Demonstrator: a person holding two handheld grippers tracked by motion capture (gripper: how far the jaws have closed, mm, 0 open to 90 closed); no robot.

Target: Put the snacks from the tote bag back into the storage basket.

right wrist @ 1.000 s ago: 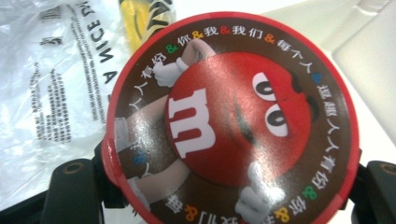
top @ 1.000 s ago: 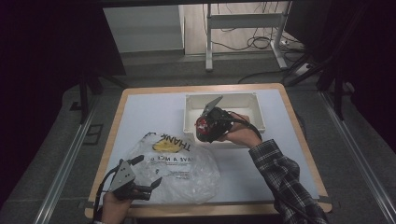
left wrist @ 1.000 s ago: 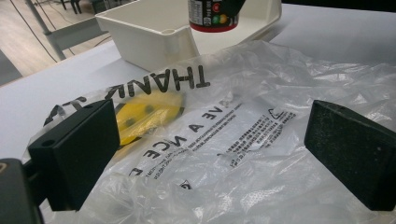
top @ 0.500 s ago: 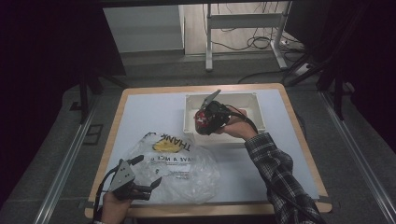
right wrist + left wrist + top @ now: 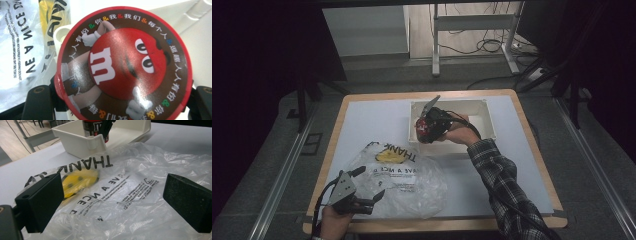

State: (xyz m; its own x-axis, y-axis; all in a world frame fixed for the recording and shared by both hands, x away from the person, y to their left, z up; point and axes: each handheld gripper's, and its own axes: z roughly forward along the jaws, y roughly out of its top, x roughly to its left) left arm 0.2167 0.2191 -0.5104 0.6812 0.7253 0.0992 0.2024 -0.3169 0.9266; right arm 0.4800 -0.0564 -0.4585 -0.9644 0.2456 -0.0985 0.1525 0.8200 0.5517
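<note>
A round candy tub with a red-rimmed lid showing a red cartoon candy figure sits between the jaws of my right gripper, which is shut on it. From above, the tub hangs over the front left corner of a white bin. A clear plastic bag with black lettering and a yellow print lies flat at the table's near left. My left gripper rests at the bag's near left edge. Its jaws stand open, with the bag lying under the wide gap.
The white bin stands just beyond the bag, its corner touching the plastic. The pale tabletop has a wooden rim. A metal stand and loose cables are on the floor behind the table.
My right gripper has carried the tub a little leftward and slightly lower, toward the bin's front left corner. The left gripper and the bag have stayed put.
</note>
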